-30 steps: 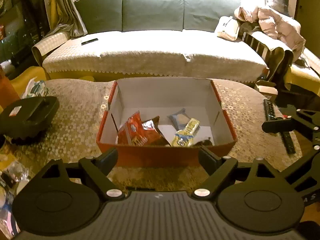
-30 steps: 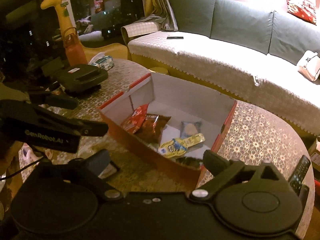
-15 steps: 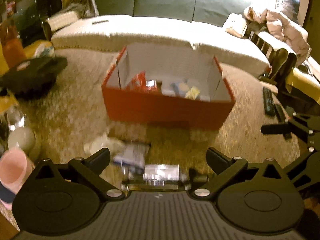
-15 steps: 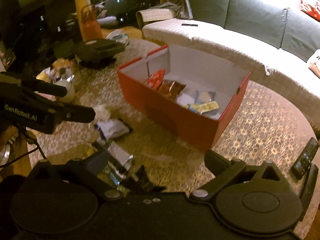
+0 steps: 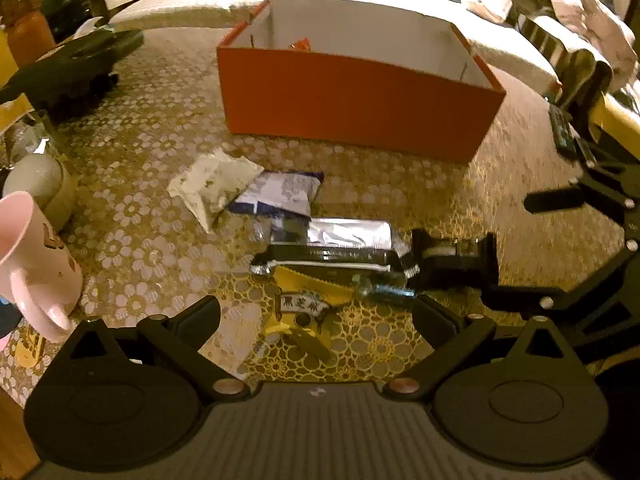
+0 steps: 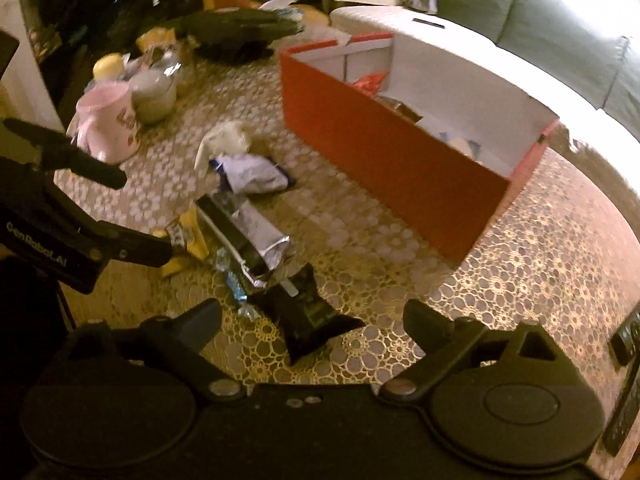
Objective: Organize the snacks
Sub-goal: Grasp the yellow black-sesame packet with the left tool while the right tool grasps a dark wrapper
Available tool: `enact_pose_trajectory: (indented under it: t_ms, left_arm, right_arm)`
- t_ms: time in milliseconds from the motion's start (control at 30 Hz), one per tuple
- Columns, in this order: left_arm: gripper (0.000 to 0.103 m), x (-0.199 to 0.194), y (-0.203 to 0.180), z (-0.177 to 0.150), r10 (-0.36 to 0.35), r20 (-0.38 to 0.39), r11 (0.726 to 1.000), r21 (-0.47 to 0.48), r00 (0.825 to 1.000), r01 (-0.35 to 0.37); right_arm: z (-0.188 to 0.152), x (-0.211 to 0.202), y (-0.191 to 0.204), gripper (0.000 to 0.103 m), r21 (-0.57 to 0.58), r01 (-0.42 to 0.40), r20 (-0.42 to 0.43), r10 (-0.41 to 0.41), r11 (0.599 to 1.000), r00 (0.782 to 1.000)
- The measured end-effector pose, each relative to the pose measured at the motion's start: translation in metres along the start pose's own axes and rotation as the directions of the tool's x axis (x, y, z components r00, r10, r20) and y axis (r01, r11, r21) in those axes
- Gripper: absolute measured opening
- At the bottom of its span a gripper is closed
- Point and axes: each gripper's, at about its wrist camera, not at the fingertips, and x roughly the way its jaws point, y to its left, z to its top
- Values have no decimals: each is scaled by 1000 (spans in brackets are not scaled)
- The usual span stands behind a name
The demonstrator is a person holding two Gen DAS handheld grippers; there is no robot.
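A: L claw (image 5: pixel 316 312) status?
B: Fingers spread wide, nothing btwn them. Hovering over the surface (image 5: pixel 152 128), just above a yellow snack packet (image 5: pixel 300 300) w/ a white label.
A: R claw (image 6: pixel 312 312)?
B: Same — spread apart, not gripping anything. A black snack packet (image 6: pixel 308 316) lies flat on the surface right btwn its fingertips, no contact that I can see.
A: What else is loose near them?
B: Silver foil pack (image 5: pixel 340 236) just beyond the yellow one, touching/overlapping a dark tray-like pack under it. Small blue-foil candy (image 5: pixel 380 290) beside the yellow packet. Further out a purple-white pouch (image 5: pixel 280 196), and a pale crumpled pouch (image 5: pixel 212 184) overlapping its left edge.
A: Box?
B: Red box (image 5: pixel 352 92), white inside, open top, sits past the loose pile, near the far side of the surface. From R wrist view there's a red-orange packet (image 6: pixel 368 80) plus a few other wrappers inside; can't ID the rest, blurry.
A: Other stuff around?
B: Pink mug (image 5: pixel 36 256) at L edge of the surface, grey-green jar (image 5: pixel 40 184) behind it. Black flat device (image 5: pixel 72 68) further back left. Remote (image 6: pixel 628 336) at the R edge in R wrist view. Sofa (image 6: pixel 560 24) behind the box.
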Motion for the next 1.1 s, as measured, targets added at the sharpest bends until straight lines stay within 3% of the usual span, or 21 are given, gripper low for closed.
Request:
enact_pose_trajectory:
  t_ms: [433,700,833,900,1100]
  left_arm:
    - [100,31,18,-7,5,-60,1000,-23,998,-6]
    - [64,44,23,-6,-36,-103,999,-39,994,32]
    - [57,46,23,-4,-42,-93,999,-31,995,39]
    - [44,45,24,-4,-48,-86,998,-33,995,45]
    - [39,44,26,-6,-60,-72,997,-51,996,56]
  right_arm:
    - [4,40,3,76,-128,-8,-91,-3,992,996]
    - [5,56,0,62,-117,-35,-123,21,992,992]
    - [3,57,0,53,-104,-46,-116,33,994,993]
    - [3,57,0,48,-85,-44,-112,35,995,993]
    - [0,53,1,37,-36,-13,-89,10,999,996]
